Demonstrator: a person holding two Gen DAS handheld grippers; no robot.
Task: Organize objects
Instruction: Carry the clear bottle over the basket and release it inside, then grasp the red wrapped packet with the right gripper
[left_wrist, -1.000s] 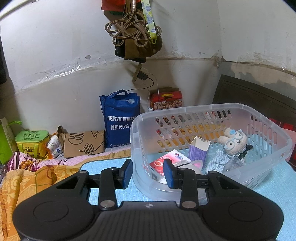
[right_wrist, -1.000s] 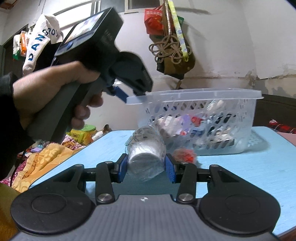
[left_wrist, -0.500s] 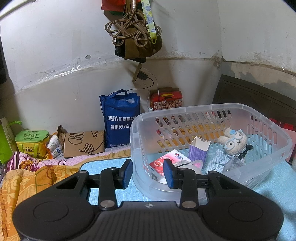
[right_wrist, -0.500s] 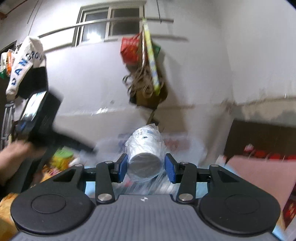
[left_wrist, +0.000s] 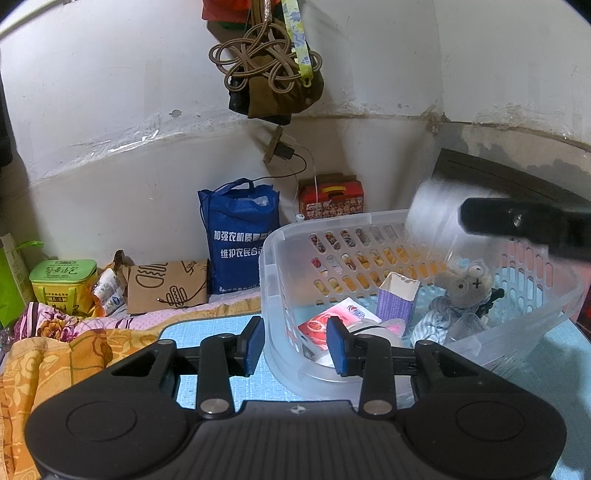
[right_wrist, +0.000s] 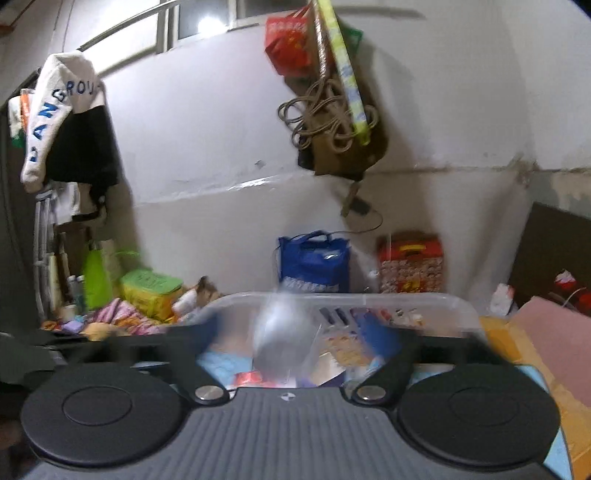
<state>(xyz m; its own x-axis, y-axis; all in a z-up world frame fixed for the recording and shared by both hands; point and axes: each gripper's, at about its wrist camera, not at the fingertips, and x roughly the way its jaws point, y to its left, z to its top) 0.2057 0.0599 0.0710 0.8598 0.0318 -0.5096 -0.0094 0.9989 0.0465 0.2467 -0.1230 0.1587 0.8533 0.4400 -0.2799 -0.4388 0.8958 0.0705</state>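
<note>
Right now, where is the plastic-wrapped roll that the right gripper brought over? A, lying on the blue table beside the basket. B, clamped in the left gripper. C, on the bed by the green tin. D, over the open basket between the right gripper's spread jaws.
D: the blurred roll sits above the basket, with the right gripper jaws spread wide and clear of it; the left gripper holds nothing.

1. Basket (left_wrist: 280, 258): clear plastic, slotted walls, upright on the light blue surface, right of centre in the left wrist view.
2. Wrapped white roll (left_wrist: 430, 218): blurred, in clear film, above the basket's right rim in the upper right.
3. Basket contents: purple-and-white carton (left_wrist: 397, 299) standing open-topped at centre; red-and-white packet (left_wrist: 332, 321) lying flat beside it; grey plush toy (left_wrist: 467, 284) at right.
</note>
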